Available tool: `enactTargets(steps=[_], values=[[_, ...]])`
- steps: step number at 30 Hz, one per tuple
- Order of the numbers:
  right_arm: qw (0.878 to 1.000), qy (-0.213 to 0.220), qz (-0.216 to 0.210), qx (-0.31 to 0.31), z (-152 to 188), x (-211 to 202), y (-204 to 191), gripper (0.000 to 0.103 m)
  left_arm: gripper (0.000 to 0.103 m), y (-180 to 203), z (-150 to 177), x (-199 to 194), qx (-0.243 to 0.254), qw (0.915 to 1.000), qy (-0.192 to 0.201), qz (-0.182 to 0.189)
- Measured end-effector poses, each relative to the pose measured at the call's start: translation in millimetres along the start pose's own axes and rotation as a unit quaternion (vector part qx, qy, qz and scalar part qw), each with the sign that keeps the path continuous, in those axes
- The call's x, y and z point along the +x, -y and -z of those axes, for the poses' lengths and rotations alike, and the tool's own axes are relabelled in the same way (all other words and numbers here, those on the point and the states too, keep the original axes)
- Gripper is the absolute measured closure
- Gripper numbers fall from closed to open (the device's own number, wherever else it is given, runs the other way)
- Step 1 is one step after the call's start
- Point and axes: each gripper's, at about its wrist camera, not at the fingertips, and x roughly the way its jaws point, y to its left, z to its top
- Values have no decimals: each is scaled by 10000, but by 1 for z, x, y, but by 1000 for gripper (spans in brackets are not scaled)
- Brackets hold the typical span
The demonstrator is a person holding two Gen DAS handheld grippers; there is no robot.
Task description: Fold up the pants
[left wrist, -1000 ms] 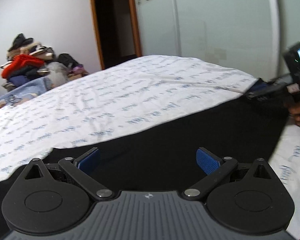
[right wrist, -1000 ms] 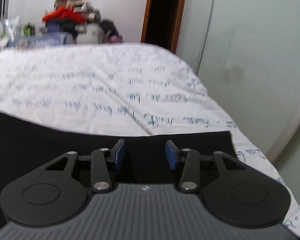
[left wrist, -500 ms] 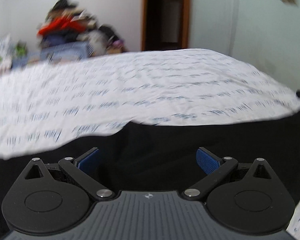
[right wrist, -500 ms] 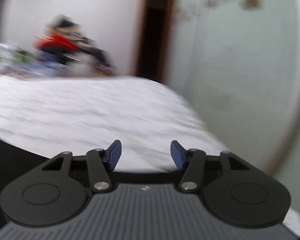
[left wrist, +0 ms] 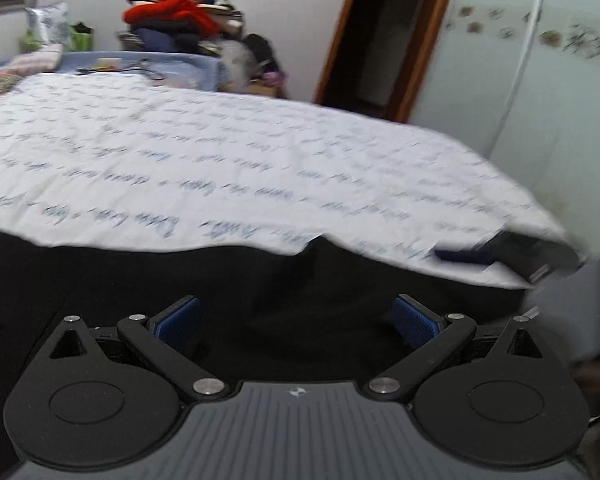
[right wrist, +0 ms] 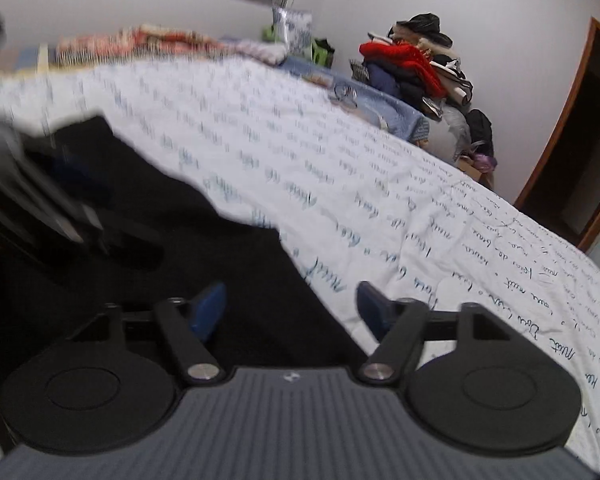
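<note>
**Both grippers open over black pants on the bed**

The black pants (left wrist: 260, 280) are spread flat on the near part of the white printed bedspread (left wrist: 220, 152). The left gripper (left wrist: 296, 316) is held above them, jaws wide apart and empty. The right gripper (right wrist: 290, 306) has just been opening, nothing between its pads, over the pants' edge.

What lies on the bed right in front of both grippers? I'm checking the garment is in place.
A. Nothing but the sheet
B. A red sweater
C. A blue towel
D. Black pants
D: black pants spread on the printed white sheet, ahead of both grippers.
</note>
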Motion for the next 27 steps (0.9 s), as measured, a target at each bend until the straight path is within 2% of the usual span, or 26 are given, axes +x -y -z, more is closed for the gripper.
enactTargets(steps=[1, 2, 5, 6, 8, 10, 12, 15, 17, 18, 19, 21, 22, 24, 26, 27], values=[[9999, -81, 62, -70, 6, 7, -2, 29, 0, 0, -6, 3, -18, 9999, -52, 99], [9999, -90, 111, -47, 12, 9, -2, 24, 0, 0, -12, 7, -52, 9998, -113, 145], [9984, 28, 268, 488, 24, 8, 15, 13, 0, -6, -28, 39, -276, 9982, -515, 110], [9974, 38, 384, 605, 25, 9, 20, 12, 0, -9, -31, 53, -354, 9974, -627, 56], [9955, 52, 540, 775, 28, 13, 28, 11, 0, -19, -36, 76, -595, 9939, -871, -320], [9942, 65, 569, 912, 32, 14, 32, 10, 0, -22, -41, 73, -920, 9927, -689, -378], [9937, 92, 686, 878, 33, 12, 31, 5, 0, -20, -43, 57, -981, 9939, -379, -323], [9941, 88, 781, 743, 30, 17, 24, 3, 0, -10, -44, 36, -689, 9972, -277, -16], [9943, 121, 761, 743, 31, 15, 25, 1, 0, -1, -41, 32, -323, 9985, -433, -133], [9942, 154, 732, 772, 30, 15, 25, 1, 0, 7, -42, 37, 22, 9974, -566, -441], [9941, 195, 693, 806, 30, 14, 26, 0, 0, 18, -39, 41, 494, 9929, -614, -892], [9934, 306, 689, 868, 31, 9, 27, 0, 0, 38, -31, 53, 1303, 9757, -633, -1643], [9929, 367, 714, 876, 31, 6, 27, 0, 0, 47, -28, 60, 1515, 9698, -691, -1780], [9930, 436, 712, 840, 31, 4, 26, 0, 0, 59, -22, 74, 1601, 9679, -874, -1729], [9937, 403, 729, 744, 30, 5, 23, 0, 0, 62, -17, 86, 1398, 9704, -963, -1720], [9942, 363, 746, 682, 30, 6, 21, 0, 0, 58, -18, 89, 1206, 9742, -904, -1681]])
